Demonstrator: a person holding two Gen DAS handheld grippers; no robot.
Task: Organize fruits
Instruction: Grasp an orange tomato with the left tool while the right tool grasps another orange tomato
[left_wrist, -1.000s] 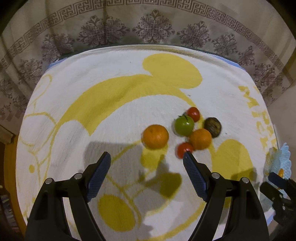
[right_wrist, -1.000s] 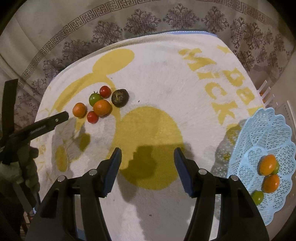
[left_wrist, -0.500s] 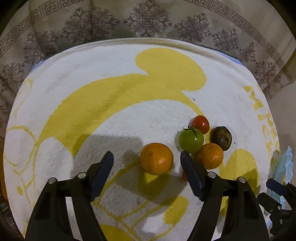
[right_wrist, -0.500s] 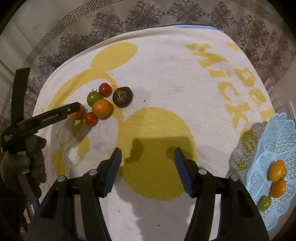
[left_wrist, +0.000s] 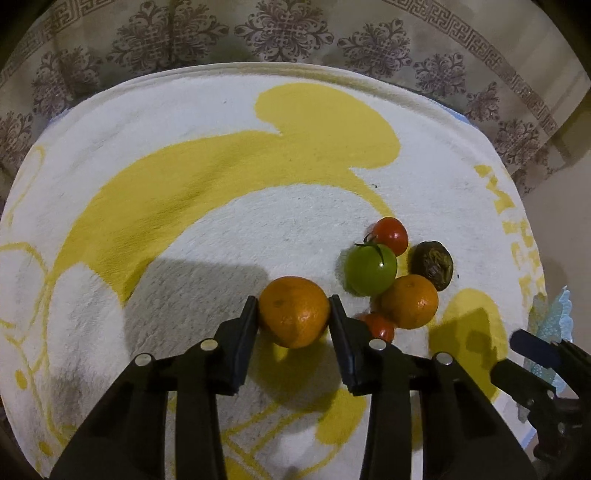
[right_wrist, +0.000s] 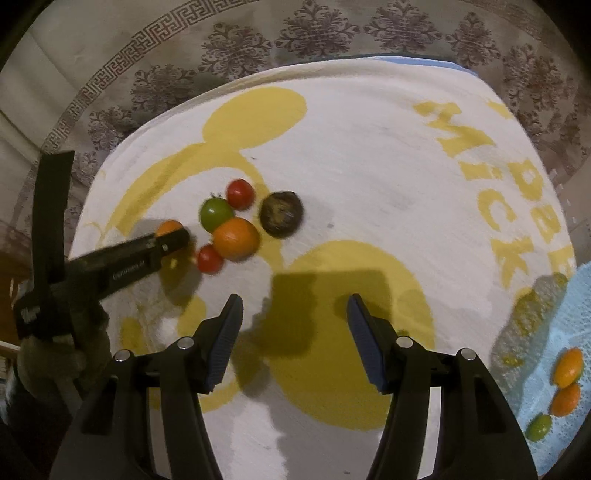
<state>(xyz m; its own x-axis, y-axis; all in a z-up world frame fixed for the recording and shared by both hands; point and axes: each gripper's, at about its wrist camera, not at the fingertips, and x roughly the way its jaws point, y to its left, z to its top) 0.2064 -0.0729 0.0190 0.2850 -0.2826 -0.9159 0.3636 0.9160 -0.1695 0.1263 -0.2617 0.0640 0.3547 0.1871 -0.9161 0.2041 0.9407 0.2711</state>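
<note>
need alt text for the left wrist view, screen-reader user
The left tool is closed on an orange that sits on a white and yellow towel. Just right of it cluster a green tomato, two red tomatoes, a second orange and a dark wrinkled fruit.

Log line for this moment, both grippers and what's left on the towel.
left gripper: shut on orange | right gripper: open, holds nothing | towel: five other fruits clustered | blue basket: three fruits
</note>
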